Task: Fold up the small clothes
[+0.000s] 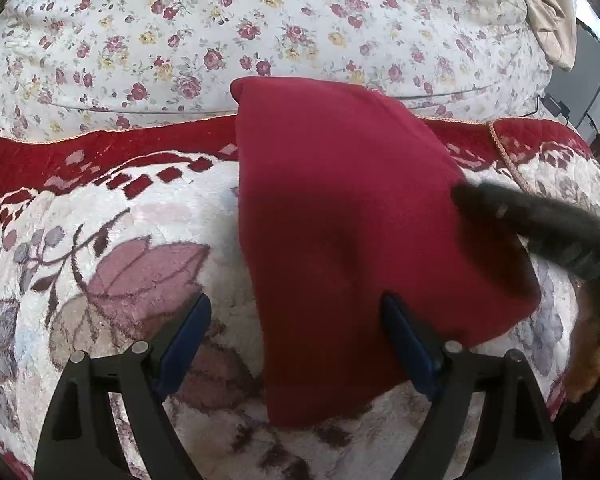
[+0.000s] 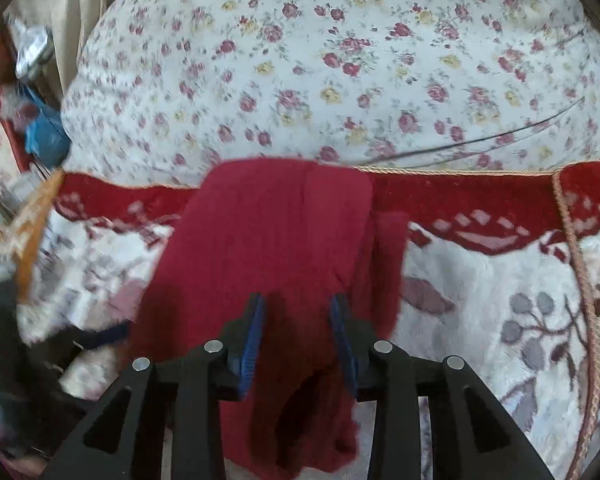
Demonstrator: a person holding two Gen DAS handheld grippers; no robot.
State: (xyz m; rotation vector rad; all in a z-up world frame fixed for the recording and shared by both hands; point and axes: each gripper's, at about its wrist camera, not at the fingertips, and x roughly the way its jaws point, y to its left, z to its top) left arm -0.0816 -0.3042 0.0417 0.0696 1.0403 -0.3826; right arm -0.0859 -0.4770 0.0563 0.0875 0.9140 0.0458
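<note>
A dark red knitted garment lies folded lengthwise on a white plush blanket with leaf patterns. My left gripper is open above the garment's near left edge, its right finger over the cloth. The right gripper's black finger shows blurred at the garment's right edge. In the right wrist view, the garment stretches away, and my right gripper is open with cloth lying between and under its blue-padded fingers.
A floral sheet covers the bed beyond the blanket's red border. A beige cloth hangs at the far right. A black cable crosses the sheet. Clutter and a blue object sit at the left.
</note>
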